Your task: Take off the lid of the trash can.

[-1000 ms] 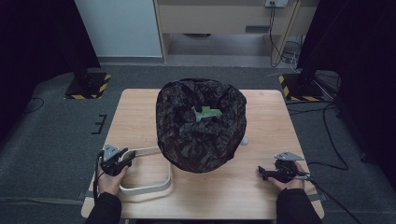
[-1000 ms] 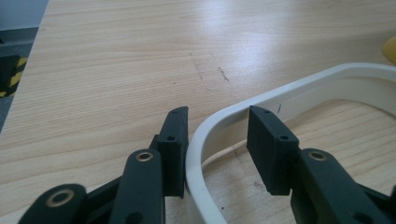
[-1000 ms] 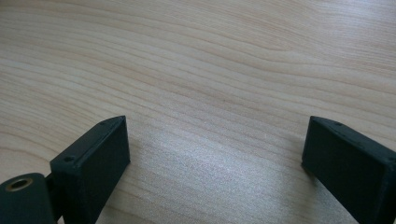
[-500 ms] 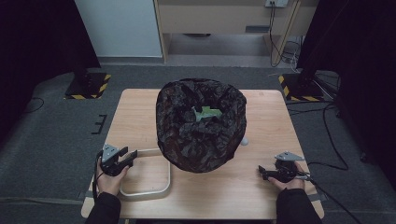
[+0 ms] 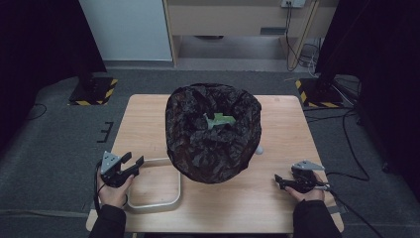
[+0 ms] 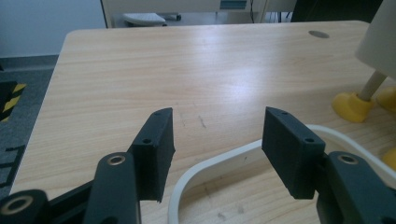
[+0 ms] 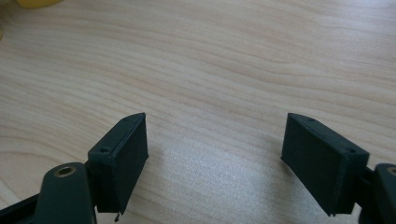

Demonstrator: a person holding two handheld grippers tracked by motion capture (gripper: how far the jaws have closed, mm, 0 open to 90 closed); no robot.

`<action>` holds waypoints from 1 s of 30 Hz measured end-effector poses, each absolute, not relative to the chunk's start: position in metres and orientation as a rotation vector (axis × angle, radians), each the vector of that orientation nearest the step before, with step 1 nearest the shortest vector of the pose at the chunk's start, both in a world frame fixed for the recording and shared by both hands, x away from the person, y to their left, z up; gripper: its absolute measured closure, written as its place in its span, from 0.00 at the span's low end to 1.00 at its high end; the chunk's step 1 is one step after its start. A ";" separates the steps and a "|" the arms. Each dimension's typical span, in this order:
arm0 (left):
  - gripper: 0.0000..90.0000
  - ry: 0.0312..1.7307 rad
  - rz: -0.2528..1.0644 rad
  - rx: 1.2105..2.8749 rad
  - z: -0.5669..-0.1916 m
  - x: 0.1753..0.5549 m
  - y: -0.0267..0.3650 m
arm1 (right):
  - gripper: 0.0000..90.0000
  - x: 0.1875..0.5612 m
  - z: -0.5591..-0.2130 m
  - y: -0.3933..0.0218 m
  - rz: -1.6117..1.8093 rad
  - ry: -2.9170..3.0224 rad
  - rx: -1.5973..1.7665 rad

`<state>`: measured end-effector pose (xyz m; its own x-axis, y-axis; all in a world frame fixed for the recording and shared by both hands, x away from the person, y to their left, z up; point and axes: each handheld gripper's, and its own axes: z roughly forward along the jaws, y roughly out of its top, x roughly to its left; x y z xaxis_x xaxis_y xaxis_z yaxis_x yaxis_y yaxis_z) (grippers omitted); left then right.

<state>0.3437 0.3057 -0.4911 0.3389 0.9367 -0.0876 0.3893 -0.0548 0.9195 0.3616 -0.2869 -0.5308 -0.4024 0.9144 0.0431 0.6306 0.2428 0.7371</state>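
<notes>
**Left tongs let go of the ring**

Rising off the ring, my left tongs had just been spreading, empty. Right tongs, narrowing but apart, held nothing. Ring lay beside the bin on the table; a careless swing could topple that bin.

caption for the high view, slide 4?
Bin lined with a black bag stands mid-table; left gripper open over a white ring, right gripper open, empty.
</notes>
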 end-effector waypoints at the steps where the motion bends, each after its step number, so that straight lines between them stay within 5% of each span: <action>1: 0.48 1.212 0.711 1.626 -0.489 0.343 0.305 | 0.25 0.362 -0.530 -0.287 0.976 2.117 1.414; 30: 0.43 1.094 0.725 1.585 -0.441 0.332 0.279 | 0.28 0.364 -0.500 -0.288 1.167 1.948 1.363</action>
